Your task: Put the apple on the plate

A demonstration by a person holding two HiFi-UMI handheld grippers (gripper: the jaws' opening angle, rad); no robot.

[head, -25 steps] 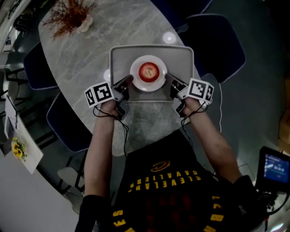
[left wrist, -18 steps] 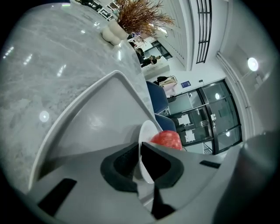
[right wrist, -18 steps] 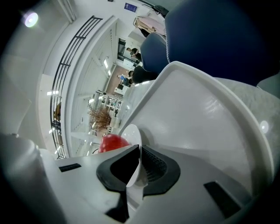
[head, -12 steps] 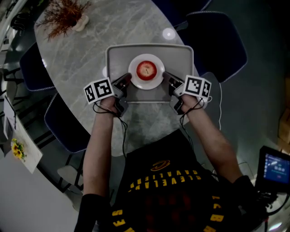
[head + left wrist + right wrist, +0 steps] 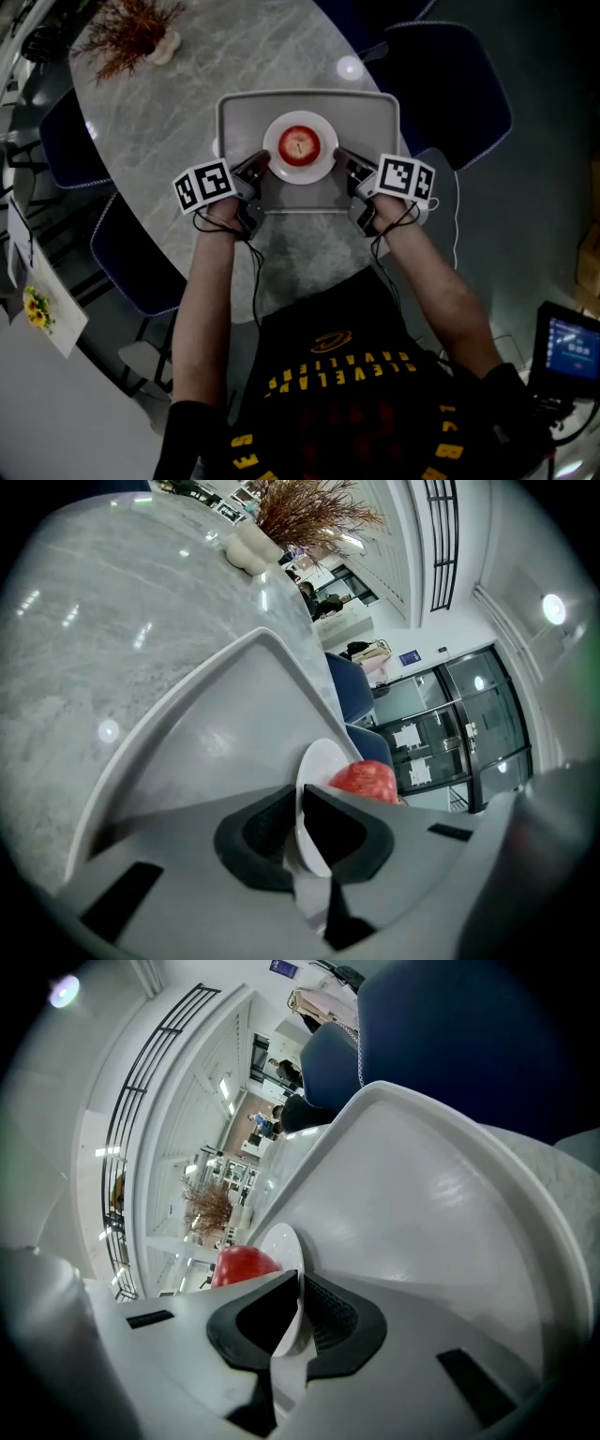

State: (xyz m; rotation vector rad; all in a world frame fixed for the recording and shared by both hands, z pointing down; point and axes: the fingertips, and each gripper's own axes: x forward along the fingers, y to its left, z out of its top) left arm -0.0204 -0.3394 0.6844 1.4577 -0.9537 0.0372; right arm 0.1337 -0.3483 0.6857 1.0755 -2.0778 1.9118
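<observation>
A red apple [image 5: 298, 144] lies in the middle of a small white plate [image 5: 277, 161], over a grey tray [image 5: 375, 117] on the marble table. My left gripper [image 5: 262, 166] is shut on the plate's left rim, and my right gripper [image 5: 339, 159] is shut on its right rim. In the left gripper view the plate [image 5: 321, 766] stands edge-on between the black pads [image 5: 251, 836], with the apple [image 5: 366, 780] behind it. In the right gripper view the plate [image 5: 284, 1249] is pinched the same way, the apple [image 5: 242, 1266] beyond it.
The grey tray [image 5: 225, 724] lies on an oval marble table [image 5: 187, 103]. A pot of dried red twigs [image 5: 127, 36] stands at the table's far left. Dark blue chairs [image 5: 450, 84] ring the table. A lit screen [image 5: 565, 345] sits low at the right.
Both grippers and the plate with the apple have shifted slightly up and left in the head view; the tray and table shifted the same way. The grips are unchanged.
</observation>
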